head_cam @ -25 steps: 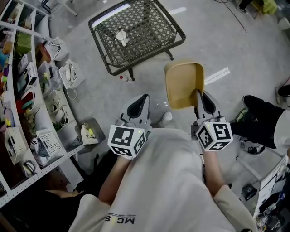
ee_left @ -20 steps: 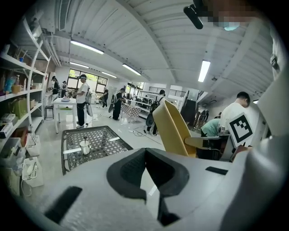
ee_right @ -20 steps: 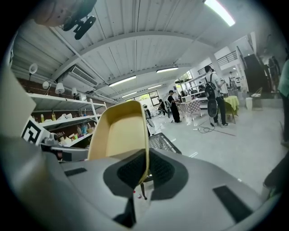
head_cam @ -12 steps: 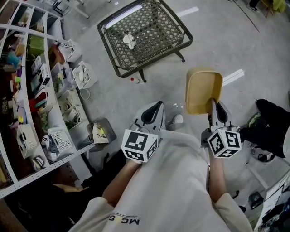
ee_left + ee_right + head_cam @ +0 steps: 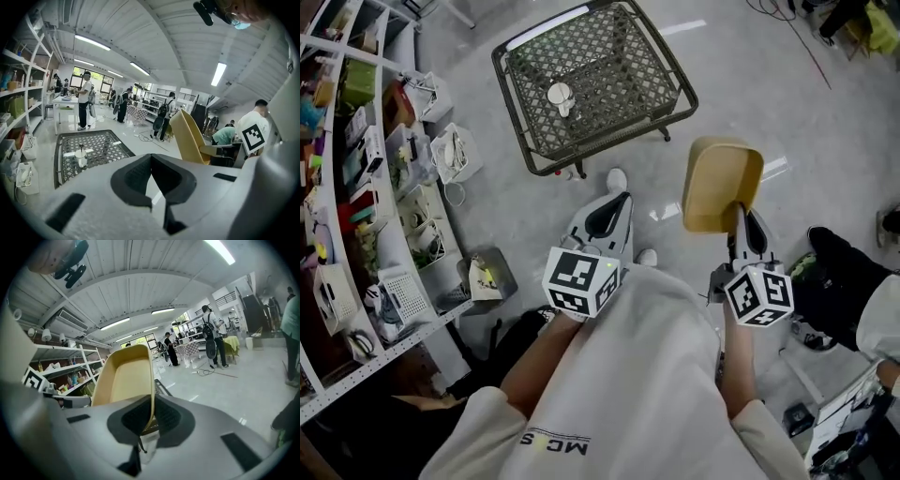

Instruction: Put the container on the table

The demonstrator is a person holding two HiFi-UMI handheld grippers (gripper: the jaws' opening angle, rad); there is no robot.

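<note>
Tan container is held in the air by the right gripper, well apart from the metal lattice worktop.
The right gripper's fingers pinch one thin side wall of the container, whose hollow side shows in the head view, over the grey floor. The left gripper hangs beside it, its fingers closed together on nothing. A small white cup-like thing stands on the worktop, and cluttered shelves run along the person's left.
</note>
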